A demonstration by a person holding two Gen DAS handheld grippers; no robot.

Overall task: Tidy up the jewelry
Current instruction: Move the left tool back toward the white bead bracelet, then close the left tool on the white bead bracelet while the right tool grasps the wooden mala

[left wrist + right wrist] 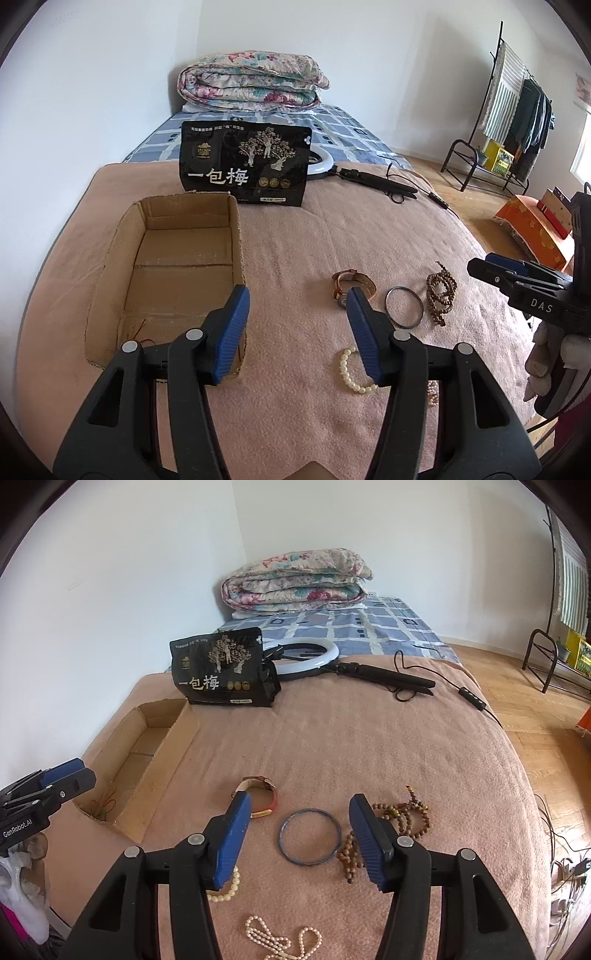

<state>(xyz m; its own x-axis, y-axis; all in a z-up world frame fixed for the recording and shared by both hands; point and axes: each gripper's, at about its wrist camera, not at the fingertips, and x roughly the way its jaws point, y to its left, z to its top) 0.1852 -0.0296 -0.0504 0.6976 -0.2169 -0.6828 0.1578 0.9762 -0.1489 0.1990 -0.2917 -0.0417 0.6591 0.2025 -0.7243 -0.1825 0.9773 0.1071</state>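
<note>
Jewelry lies on a pink blanket [369, 746]. A watch [354, 282] [264, 790], a dark bangle [386, 306] [281, 836] and a string of brown wooden beads [436, 291] [347, 856] lie in a row. Nearer are a white pearl bracelet [349, 373] [225, 890] and a pearl necklace [273, 938]. An open cardboard box [236, 240] [177, 731] sits to the left with a red cord [105, 805] inside. My left gripper [297, 295] hovers open between box and watch. My right gripper [299, 799] hovers open over the bangle. Neither holds anything.
A black snack bag [245, 162] stands behind the box. A ring light [306, 657] with its folded stand and cable lies at the back. A folded quilt [251, 81] rests on the far mattress. Right of the bed are wooden floor, a clothes rack [517, 110] and an orange box [535, 229].
</note>
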